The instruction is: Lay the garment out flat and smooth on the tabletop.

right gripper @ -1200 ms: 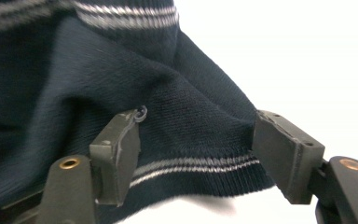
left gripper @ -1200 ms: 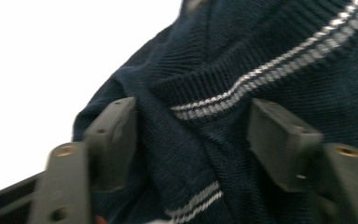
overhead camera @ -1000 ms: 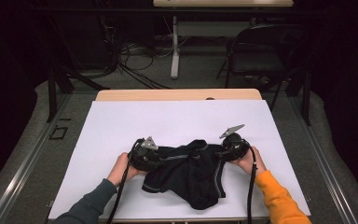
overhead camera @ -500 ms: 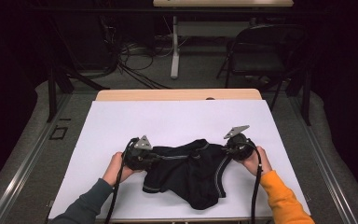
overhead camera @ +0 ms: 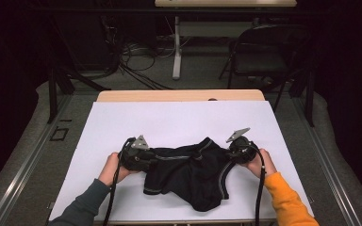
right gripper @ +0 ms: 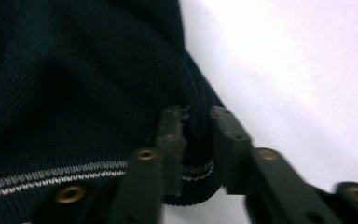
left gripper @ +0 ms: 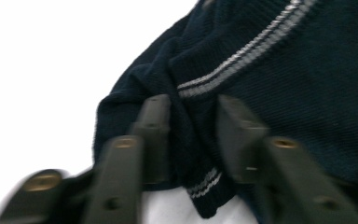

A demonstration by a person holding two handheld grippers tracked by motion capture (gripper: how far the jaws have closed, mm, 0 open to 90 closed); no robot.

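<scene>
- On the white table (overhead camera: pixel 122 117), the dark sweater (overhead camera: pixel 188 172) lies crumpled between my two grippers.
- My left gripper (left gripper: pixel 191 135) has just been opening; its jaws straddle a striped fold, parted.
- My right gripper (right gripper: pixel 193 140) has likewise been opening, cuff edge between loosened jaws.

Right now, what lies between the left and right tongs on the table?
In the high view, the dark garment spans the whole stretch between the left tongs and the right tongs, rumpled on the white table cover; a fold sits between each pair of jaws.
</scene>
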